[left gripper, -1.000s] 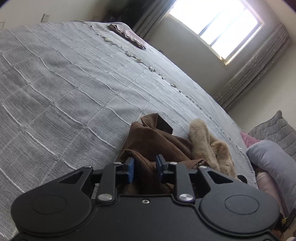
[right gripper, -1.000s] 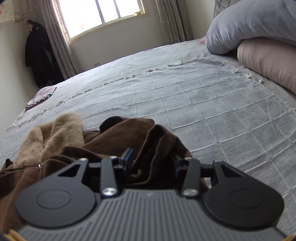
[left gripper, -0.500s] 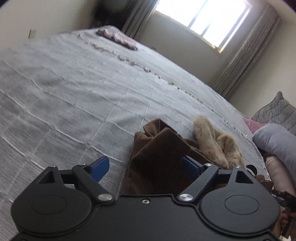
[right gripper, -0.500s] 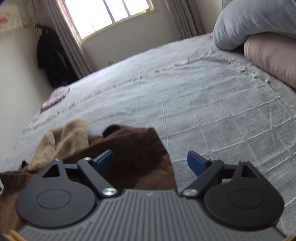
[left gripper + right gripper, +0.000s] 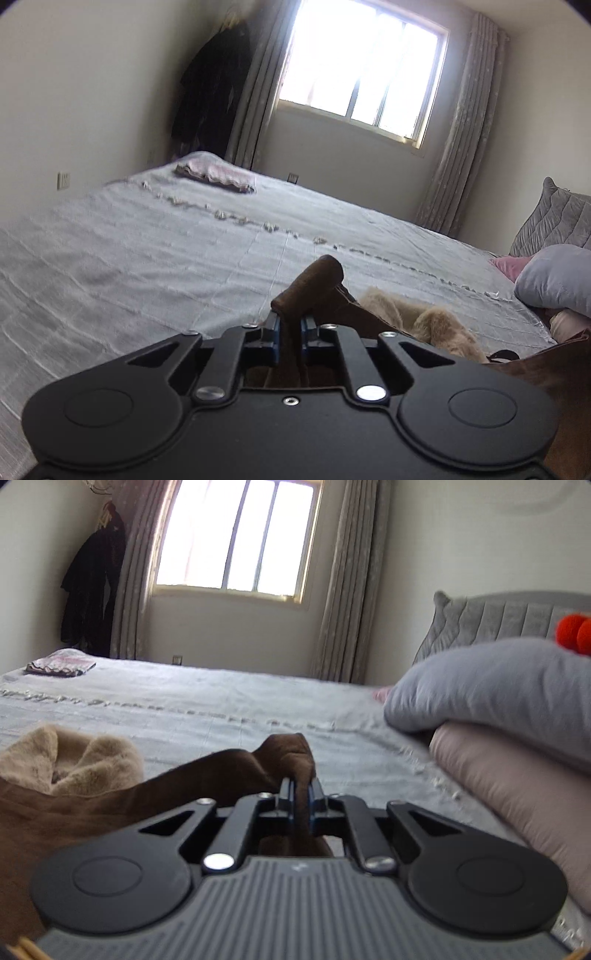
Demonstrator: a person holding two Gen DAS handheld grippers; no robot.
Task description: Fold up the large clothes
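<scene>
Left wrist view
Left gripper (image 5: 291, 326): both blue pads pinched tight on a fold of the brown coat (image 5: 310, 284); the cloth stands up past the fingertips in a rounded roll.
Coat position: bunched just ahead and to the right of the tool, over the grey bedspread (image 5: 147, 251); its tan fur collar (image 5: 424, 317) lies right of the pinched fold.
Only here: wall socket plate (image 5: 63, 180) on the left wall; brown cloth running off the lower right edge.
Far corner: folded pink cloth (image 5: 218, 175) on the bed, dark garment (image 5: 210, 92) hanging beside the window (image 5: 362, 70).

Right wrist view
Right gripper (image 5: 301, 799): jaws narrowed onto another fold of the same coat, cloth clamped between the pads.
Coat position: spreads left from the grip, fur collar at far left.
Only here: grey pillow (image 5: 491, 690) stacked on a pink pillow (image 5: 517, 779), 2 red balls (image 5: 576, 635), padded grey headboard (image 5: 509, 618).
</scene>
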